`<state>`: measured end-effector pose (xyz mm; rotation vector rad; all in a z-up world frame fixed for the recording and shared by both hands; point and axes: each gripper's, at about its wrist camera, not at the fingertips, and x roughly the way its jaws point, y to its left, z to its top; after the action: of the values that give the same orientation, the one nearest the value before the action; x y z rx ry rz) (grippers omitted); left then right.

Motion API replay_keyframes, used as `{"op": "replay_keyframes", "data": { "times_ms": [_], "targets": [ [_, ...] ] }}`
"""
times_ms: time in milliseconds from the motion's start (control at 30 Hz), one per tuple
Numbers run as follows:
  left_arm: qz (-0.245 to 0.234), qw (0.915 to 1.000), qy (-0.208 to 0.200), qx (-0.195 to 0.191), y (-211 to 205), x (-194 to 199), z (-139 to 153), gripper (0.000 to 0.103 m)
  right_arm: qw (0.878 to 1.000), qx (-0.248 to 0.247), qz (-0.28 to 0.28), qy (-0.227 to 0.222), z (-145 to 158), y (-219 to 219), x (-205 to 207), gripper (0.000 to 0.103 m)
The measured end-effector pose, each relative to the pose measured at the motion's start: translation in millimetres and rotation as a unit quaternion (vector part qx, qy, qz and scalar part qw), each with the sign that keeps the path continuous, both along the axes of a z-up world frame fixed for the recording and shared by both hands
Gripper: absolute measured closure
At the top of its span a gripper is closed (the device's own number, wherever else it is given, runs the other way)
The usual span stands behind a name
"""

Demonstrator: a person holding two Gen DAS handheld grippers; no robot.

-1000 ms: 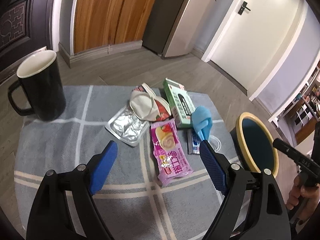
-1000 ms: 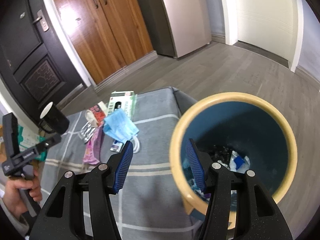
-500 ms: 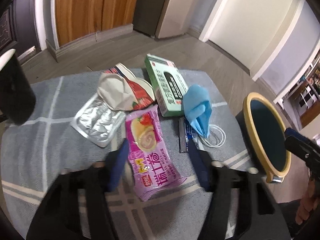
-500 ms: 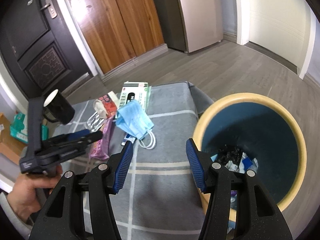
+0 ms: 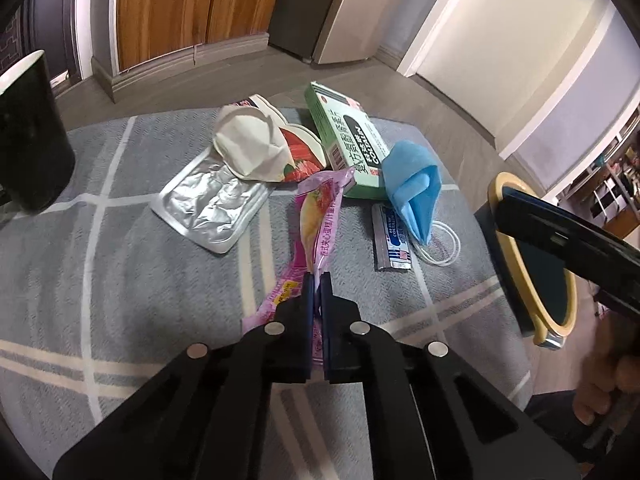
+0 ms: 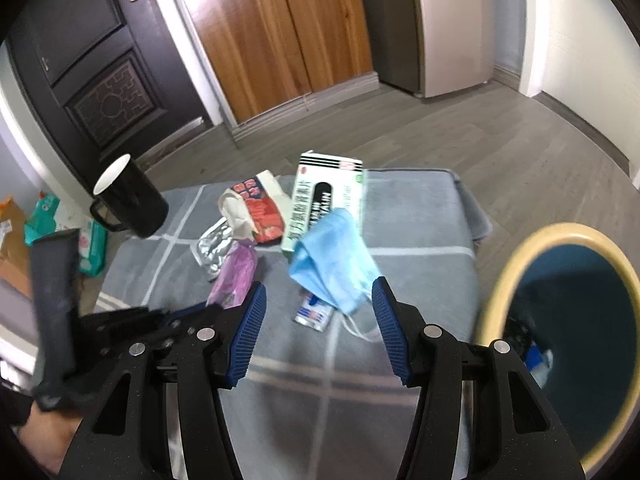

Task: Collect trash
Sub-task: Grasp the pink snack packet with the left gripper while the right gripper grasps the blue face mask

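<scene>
My left gripper point(image 5: 318, 280) is shut on the near end of a pink snack wrapper point(image 5: 318, 220) lying on the grey checked cloth point(image 5: 120, 280). Behind it lie a silver foil pack point(image 5: 212, 204), a crumpled white and red wrapper point(image 5: 264, 148), a green box point(image 5: 348, 140), a blue face mask point(image 5: 416, 188) and a small blue sachet point(image 5: 390, 240). My right gripper point(image 6: 316, 308) is open and empty, just above the cloth near the mask point(image 6: 332, 256). The yellow-rimmed blue bin point(image 6: 568, 312) stands to its right with trash inside.
A black mug point(image 5: 28, 140) stands at the cloth's far left, also in the right wrist view point(image 6: 128, 200). The bin point(image 5: 536, 260) stands past the cloth's right edge. Packets point(image 6: 52, 216) lie on the floor at the left. Doors and a fridge are behind.
My left gripper moved forward and down and closed on the pink wrapper, folding it. My right gripper swung left from over the bin toward the mask.
</scene>
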<state>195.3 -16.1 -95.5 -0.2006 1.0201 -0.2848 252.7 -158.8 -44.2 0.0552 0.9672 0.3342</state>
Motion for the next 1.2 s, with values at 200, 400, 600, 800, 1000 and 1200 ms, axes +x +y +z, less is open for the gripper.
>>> {"op": "replay_keyframes", "data": {
  "times_ms": [200, 400, 600, 800, 1000, 1200],
  "targets": [
    [-0.003, 0.9999, -0.012, -0.007, 19.6, -11.8, 10.3, 0.101, 1.000, -0.001, -0.012, 0.001, -7.4, 17.5, 24.2, 0.046],
    [0.007, 0.9996, -0.020, -0.017, 38.3, -16.9, 13.4, 0.101, 0.999, -0.018, -0.025, 0.007, -19.0, 26.5, 39.3, 0.052],
    [0.020, 0.9991, -0.023, -0.029, 47.9, -18.2, 18.7, 0.101, 0.999, -0.012, -0.026, 0.025, -29.0, 21.3, 35.7, 0.088],
    [0.016, 0.9987, -0.032, -0.035, 44.8, -19.4, 28.0, 0.101, 1.000, 0.004, -0.025, 0.009, -8.7, 4.2, 12.4, 0.090],
    [0.003, 0.9983, -0.045, -0.036, 34.7, -23.4, 41.3, 0.101, 0.999, 0.012, -0.032, -0.012, 17.6, -15.5, -11.4, 0.091],
    [-0.014, 0.9974, -0.059, -0.040, 14.5, -27.2, 56.5, 0.101, 0.999, 0.017, -0.028, -0.040, 48.6, -30.7, -40.5, 0.091]
  ]
}}
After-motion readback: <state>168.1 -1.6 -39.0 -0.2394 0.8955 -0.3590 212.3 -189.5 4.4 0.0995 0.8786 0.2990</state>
